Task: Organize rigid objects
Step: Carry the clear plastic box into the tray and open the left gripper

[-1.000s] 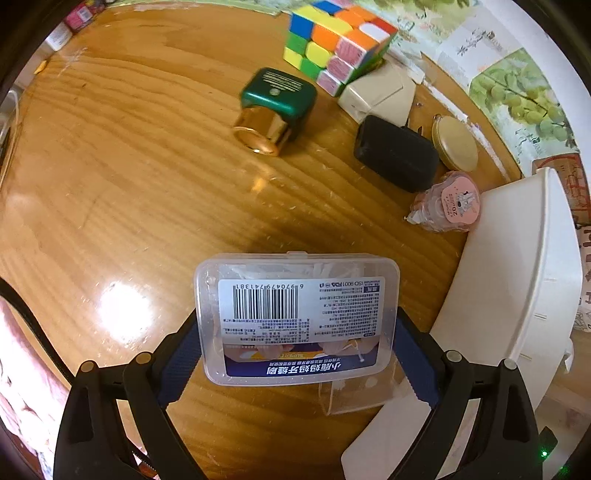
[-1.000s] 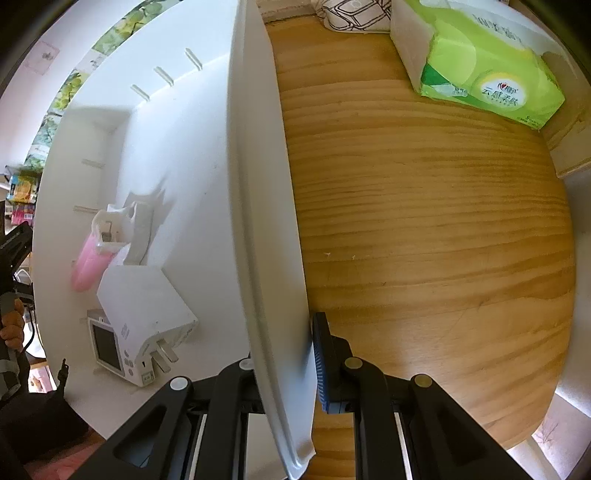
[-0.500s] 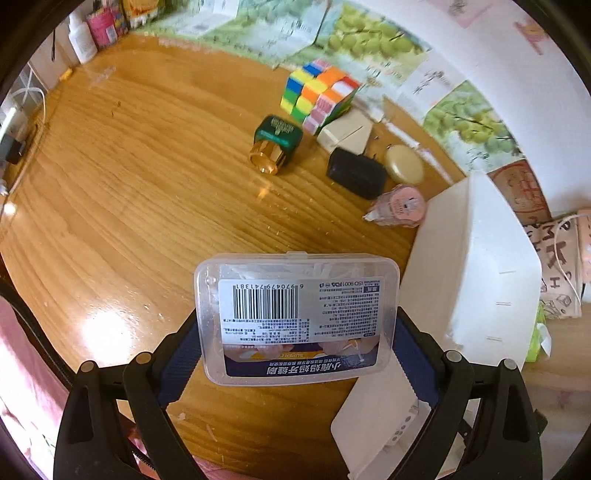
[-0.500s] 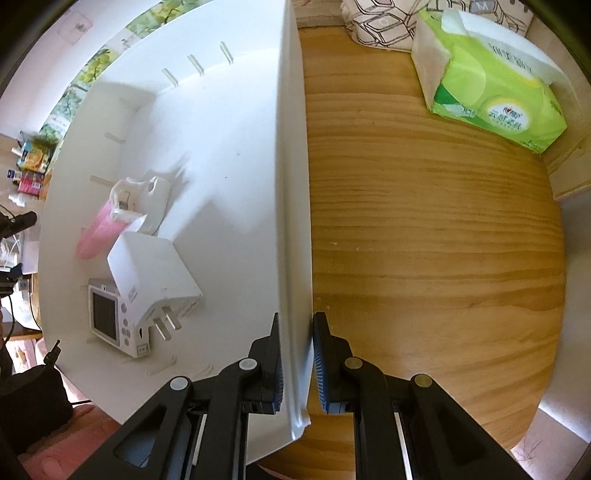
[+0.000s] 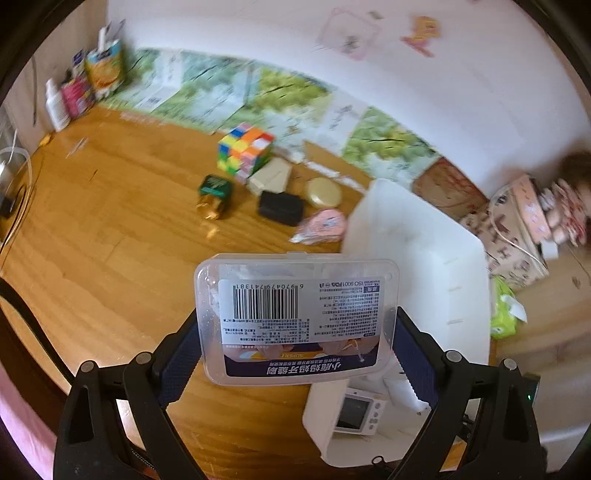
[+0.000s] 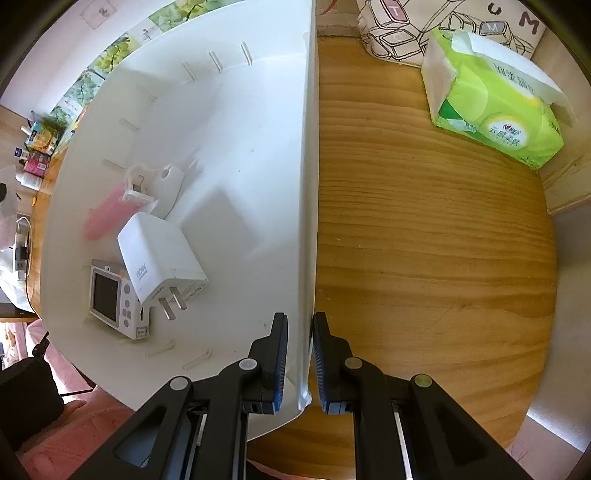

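Note:
My left gripper is shut on a clear plastic floss-pick box, label up, held in the air above the wooden table and beside the white bin. My right gripper points down and is shut on the bin's right wall. Inside the bin lie a white charger, a small white camera and a pink item. Farther back on the table sit a Rubik's cube, a green and gold bottle, a black case, a gold lid and a pink tape dispenser.
A green tissue pack and a patterned bag lie right of the bin. Bottles and packets stand at the table's far left corner by the wall. Cardboard boxes sit behind the bin. A beige box leans by the cube.
My left gripper has risen and tilted up with the floss box, so the table objects look smaller and the wall and bin show. The right gripper keeps its hold on the bin wall.

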